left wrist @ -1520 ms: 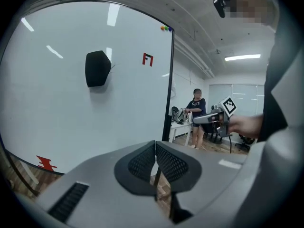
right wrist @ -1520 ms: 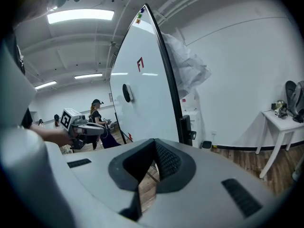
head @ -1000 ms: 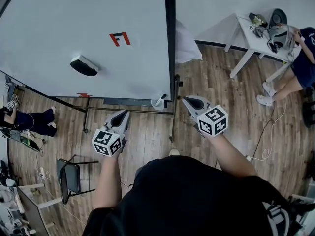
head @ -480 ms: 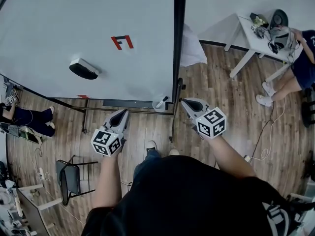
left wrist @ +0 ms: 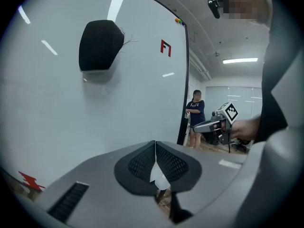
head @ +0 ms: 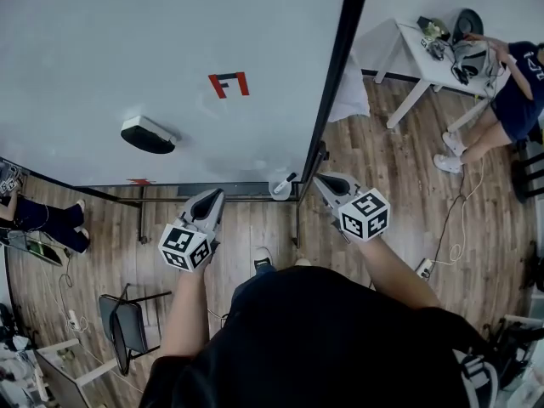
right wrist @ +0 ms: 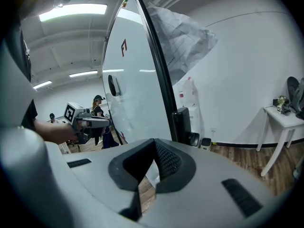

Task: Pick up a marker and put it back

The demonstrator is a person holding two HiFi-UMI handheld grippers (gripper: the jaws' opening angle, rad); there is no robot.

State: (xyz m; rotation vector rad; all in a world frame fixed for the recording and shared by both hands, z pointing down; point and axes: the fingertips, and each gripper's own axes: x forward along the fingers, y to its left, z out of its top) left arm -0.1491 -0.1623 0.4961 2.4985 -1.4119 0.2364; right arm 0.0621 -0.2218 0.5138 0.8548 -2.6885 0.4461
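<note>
The marker [head: 286,179] stands tilted in a small round holder [head: 276,191] at the whiteboard's [head: 127,49] lower right corner, near the right gripper [head: 322,179] but not touching it. It is likely light, stiff and smooth, so the barrel above the holder's rim is probably the best place to grip. Both the right and left gripper [head: 215,196] have their jaws pressed together, empty. Only the head view shows the marker; the left gripper view faces the eraser [left wrist: 99,44] instead.
</note>
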